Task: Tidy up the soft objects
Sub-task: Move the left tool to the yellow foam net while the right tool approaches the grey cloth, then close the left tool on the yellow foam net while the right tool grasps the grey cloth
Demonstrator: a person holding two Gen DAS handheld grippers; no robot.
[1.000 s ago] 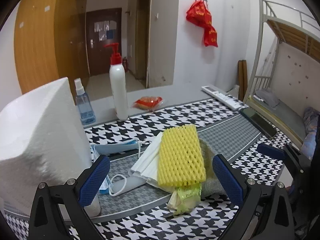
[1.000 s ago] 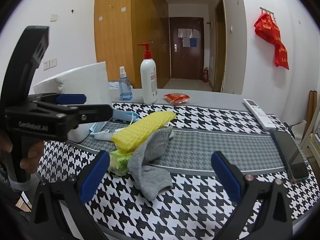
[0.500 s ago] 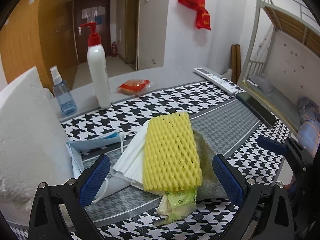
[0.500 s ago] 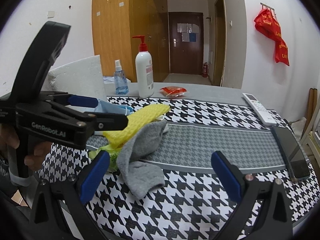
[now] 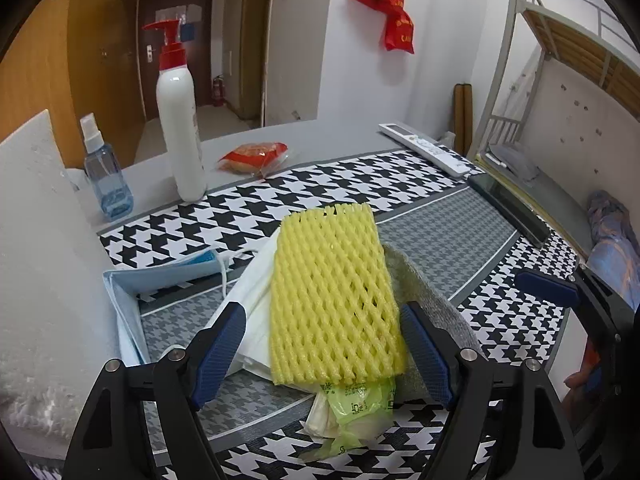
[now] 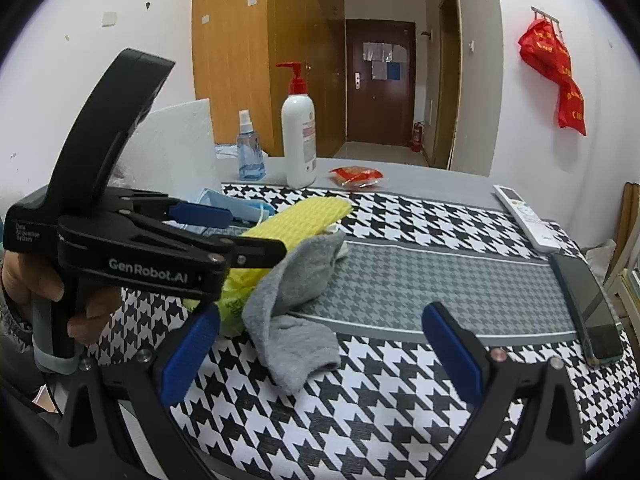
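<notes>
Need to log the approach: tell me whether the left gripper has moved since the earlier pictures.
Yes. The left gripper has come forward and down over the yellow foam net sleeve, jaws just closing around it; the white pump bottle slid up-frame.

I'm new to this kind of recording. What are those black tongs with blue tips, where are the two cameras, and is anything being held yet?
No robot here: a person holds a hand-operated gripper in each hand, each carrying a forward-looking fisheye camera. One picture looks along the left gripper, the other along the right gripper, which also sees the left one from the side. On the houndstooth table mat lies a pile: a yellow foam net on white tissues, a grey cloth and a green packet. The left jaws have just been closing around the net but don't yet press it. The right gripper is open, holding nothing.
</notes>
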